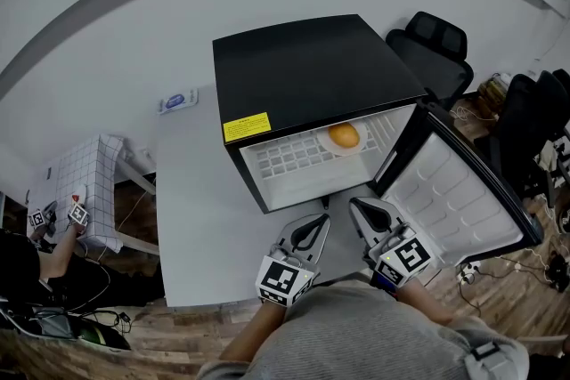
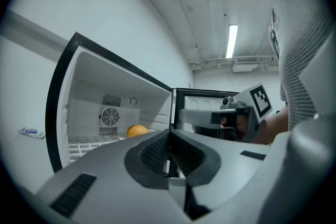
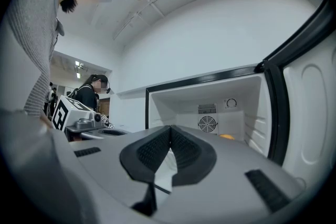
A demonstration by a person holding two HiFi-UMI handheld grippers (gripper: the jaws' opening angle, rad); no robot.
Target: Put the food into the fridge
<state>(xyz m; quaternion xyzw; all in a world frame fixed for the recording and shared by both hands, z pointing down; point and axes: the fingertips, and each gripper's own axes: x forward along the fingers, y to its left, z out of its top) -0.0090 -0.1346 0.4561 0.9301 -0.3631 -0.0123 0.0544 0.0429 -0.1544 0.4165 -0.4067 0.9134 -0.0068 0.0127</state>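
A small black fridge [image 1: 312,71] stands on the grey table with its door [image 1: 459,200] swung open to the right. An orange [image 1: 344,135] rests on a white plate on the wire shelf inside; the orange [image 2: 137,130] also shows in the left gripper view, and a sliver of the orange [image 3: 227,137] in the right gripper view. My left gripper [image 1: 307,234] and right gripper [image 1: 368,214] hover side by side in front of the open fridge, both pointing level at it. Each has its jaws shut with nothing between them. The left gripper [image 2: 169,145] and right gripper [image 3: 169,145] hold nothing.
The open door stands close to the right of my right gripper. A small blue-and-white packet [image 1: 176,101] lies on the table [image 1: 191,209] left of the fridge. Black office chairs [image 1: 436,44] stand behind and right. A second person with grippers sits at far left [image 1: 53,222].
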